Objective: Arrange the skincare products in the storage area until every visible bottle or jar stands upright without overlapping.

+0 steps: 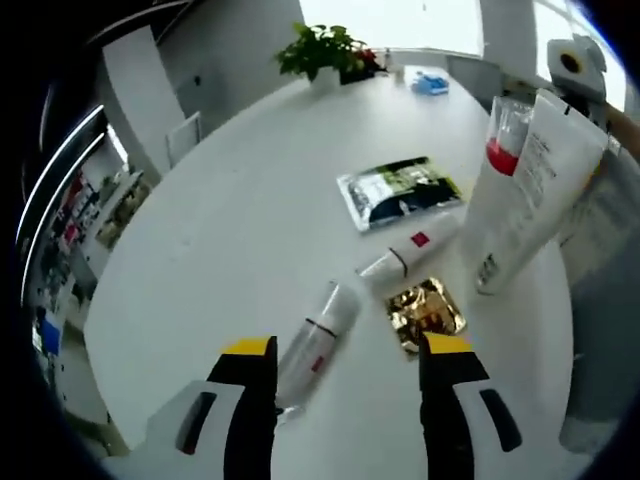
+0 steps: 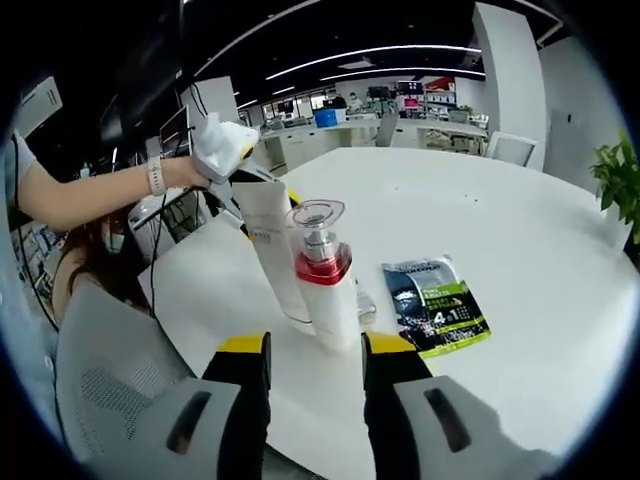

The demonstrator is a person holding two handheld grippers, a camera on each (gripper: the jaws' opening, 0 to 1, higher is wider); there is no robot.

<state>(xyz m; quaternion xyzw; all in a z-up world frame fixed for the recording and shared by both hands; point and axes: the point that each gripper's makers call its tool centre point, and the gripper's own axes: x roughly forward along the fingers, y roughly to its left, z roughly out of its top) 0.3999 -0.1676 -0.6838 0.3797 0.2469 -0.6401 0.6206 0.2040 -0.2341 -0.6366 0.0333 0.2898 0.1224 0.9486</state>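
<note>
White tube (image 1: 535,190): upright at right of left gripper view, leaning on pump bottle (image 1: 503,140); in right gripper view pump bottle (image 2: 325,275) at centre, tube (image 2: 275,245) just behind, touching.
Right gripper (image 2: 315,350): jaws spread either side of pump bottle base, contact not clear; likely steadying or just-set stance.
Left gripper (image 1: 347,352): jaws apart, nothing pinched; lined up on lying bottle (image 1: 318,345) at lower centre, likely next to stand up.
Second lying tube (image 1: 408,250): centre, red label, near gold sachet (image 1: 425,312).
Clutter: dark sachet pack (image 1: 400,192) above centre, flat.
In the way: gold sachet just beside both lying items; leaning tube may topple.
Table (image 1: 250,200): white, round; plant (image 1: 325,50) at top.
</note>
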